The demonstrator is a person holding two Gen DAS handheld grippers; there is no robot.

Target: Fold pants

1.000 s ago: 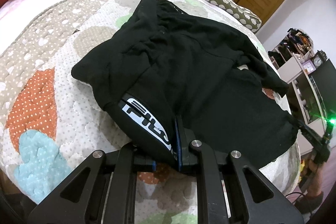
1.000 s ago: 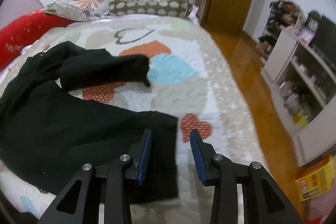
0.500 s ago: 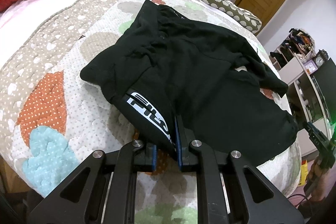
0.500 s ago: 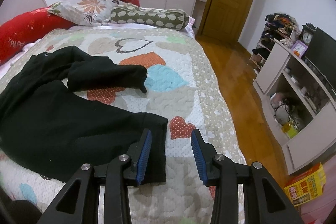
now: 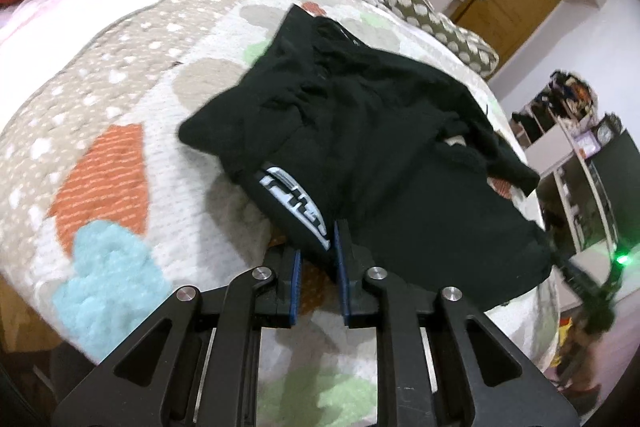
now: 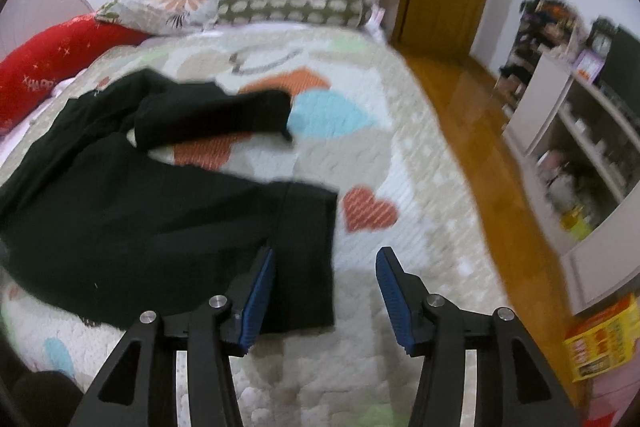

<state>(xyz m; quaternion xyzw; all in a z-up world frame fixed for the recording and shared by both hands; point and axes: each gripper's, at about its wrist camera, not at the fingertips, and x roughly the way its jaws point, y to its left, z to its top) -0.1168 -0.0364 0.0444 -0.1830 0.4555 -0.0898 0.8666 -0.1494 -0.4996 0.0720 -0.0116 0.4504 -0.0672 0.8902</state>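
Left wrist view shows the left gripper [image 5: 317,247] clamped on the waistband corner of the black pants [image 5: 400,163], by the white logo — the pants lie rumpled across the heart-patterned quilt [image 5: 120,115]. Right wrist view has the right gripper [image 6: 326,291] spread wide, holding nothing, poised over the near leg cuff [image 6: 308,255]. Judging by this, the step is securing the two ends for a first fold; next, the right tongs likely need to drop and pinch the cuff.
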